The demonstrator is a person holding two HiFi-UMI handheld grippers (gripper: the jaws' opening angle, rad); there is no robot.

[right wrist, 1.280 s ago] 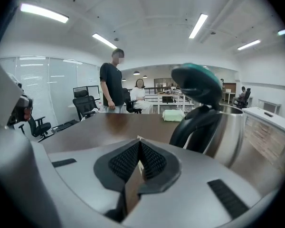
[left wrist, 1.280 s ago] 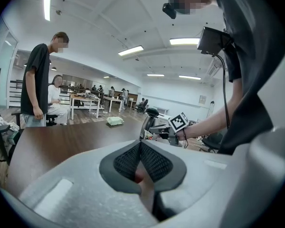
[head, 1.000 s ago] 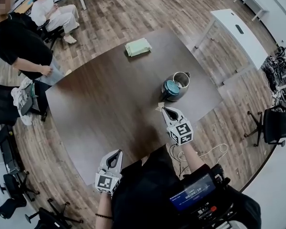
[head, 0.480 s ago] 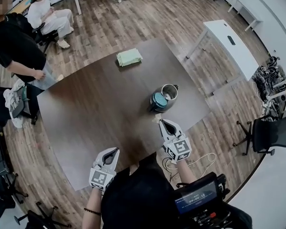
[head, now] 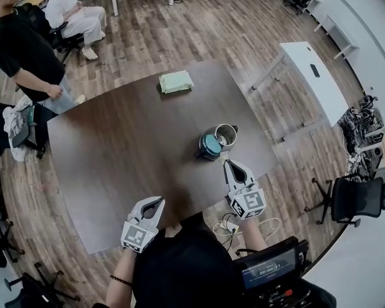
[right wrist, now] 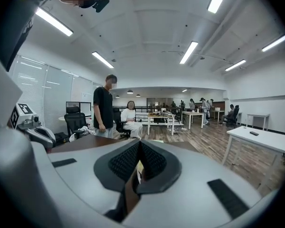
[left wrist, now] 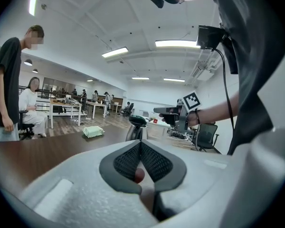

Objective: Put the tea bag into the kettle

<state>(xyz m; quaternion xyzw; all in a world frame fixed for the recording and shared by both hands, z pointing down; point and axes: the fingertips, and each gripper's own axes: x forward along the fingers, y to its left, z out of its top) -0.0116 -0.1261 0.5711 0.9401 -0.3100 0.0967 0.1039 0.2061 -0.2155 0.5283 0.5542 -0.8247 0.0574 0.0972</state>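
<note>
The steel kettle (head: pixel 226 135) stands on the dark table (head: pixel 115 153) with its teal lid (head: pixel 210 147) flipped open. My right gripper (head: pixel 230 164) hovers just below and right of it, over the table's near edge. In the right gripper view its jaws are shut on a thin yellowish tea bag (right wrist: pixel 139 171). The head view does not show the bag. My left gripper (head: pixel 158 202) is shut with nothing in it, at the table's near edge, well left of the kettle (left wrist: pixel 137 127).
A folded green cloth (head: pixel 176 81) lies at the table's far side. One person stands (head: pixel 25 50) and another sits (head: pixel 70 15) beyond the far left corner. A white side table (head: pixel 314 76) is at the right, office chairs (head: pixel 350 201) around.
My right gripper has come up from the table beside the kettle and shifted to the right of it. The pale tea bag seen at its tips earlier no longer shows in the head view.
</note>
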